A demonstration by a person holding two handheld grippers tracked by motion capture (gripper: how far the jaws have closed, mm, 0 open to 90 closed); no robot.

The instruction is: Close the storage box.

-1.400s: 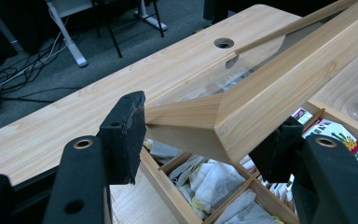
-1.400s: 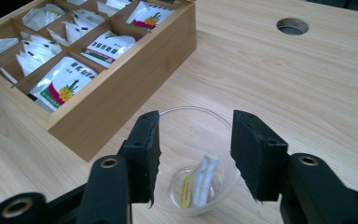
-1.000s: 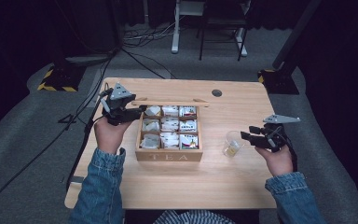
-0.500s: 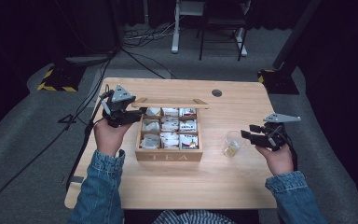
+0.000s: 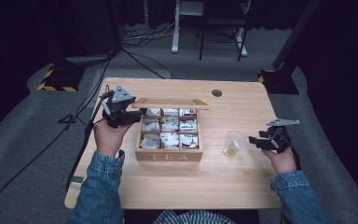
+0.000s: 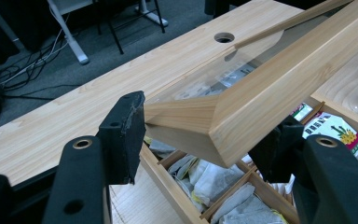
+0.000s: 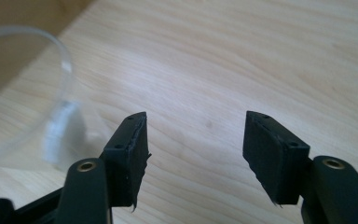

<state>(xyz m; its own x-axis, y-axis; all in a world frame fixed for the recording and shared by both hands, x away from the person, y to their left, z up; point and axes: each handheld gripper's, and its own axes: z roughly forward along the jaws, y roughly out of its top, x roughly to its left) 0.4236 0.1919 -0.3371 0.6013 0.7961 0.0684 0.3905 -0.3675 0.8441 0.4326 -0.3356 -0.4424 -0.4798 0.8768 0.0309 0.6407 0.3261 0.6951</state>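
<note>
The hinged wooden lid (image 6: 265, 100) of the tea box (image 5: 169, 154) is raised halfway, its corner clasped by the left gripper (image 6: 205, 140). It is judged light, stiff, glass-paned; the frame is the safest hold. The right gripper (image 7: 193, 149), wide open, holds nothing beside the glass cup (image 5: 233, 143).
</note>
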